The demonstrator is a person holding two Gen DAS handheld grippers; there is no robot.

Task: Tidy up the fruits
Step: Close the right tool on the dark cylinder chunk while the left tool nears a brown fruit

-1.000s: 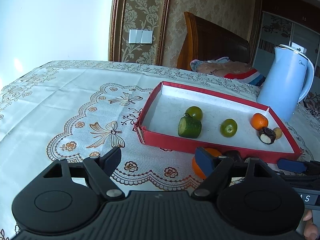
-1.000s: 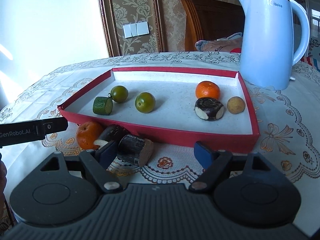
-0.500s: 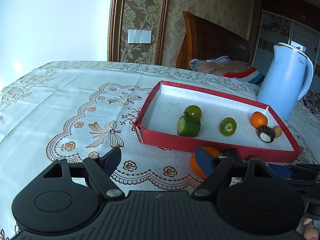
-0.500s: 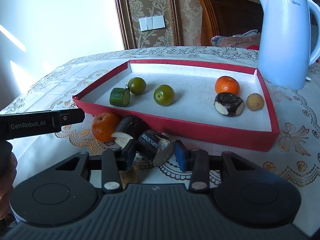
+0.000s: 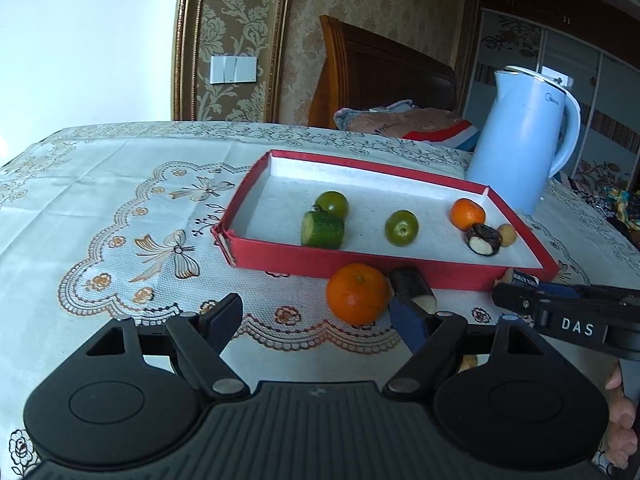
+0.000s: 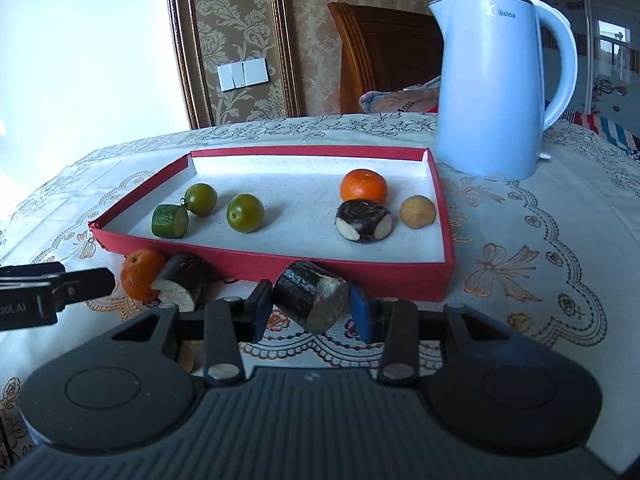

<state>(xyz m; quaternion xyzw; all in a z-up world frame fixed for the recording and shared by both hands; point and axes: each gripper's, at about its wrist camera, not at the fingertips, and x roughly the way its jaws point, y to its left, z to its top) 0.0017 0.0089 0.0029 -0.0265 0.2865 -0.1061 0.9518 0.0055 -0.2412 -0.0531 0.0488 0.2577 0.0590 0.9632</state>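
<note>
Gripping a dark-skinned fruit chunk (image 6: 311, 295) between its narrowed pads, the right gripper (image 6: 312, 314), whose jaws have just been closing, holds it just in front of the red tray (image 6: 248, 266), while the left gripper (image 5: 316, 322) hangs wide open and empty near an orange (image 5: 357, 293) at its 1 o'clock. Inside the tray lie a cucumber piece (image 6: 169, 221), two green fruits (image 6: 245, 213), an orange fruit (image 6: 363, 186), a dark chunk (image 6: 363, 221) and a small tan fruit (image 6: 417, 211) at the tray's 3 o'clock side.

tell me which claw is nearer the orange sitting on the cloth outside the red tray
Left. The left claw hangs open just in front of the orange; the right claw is off to its right, shut on a dark cut piece.
</note>
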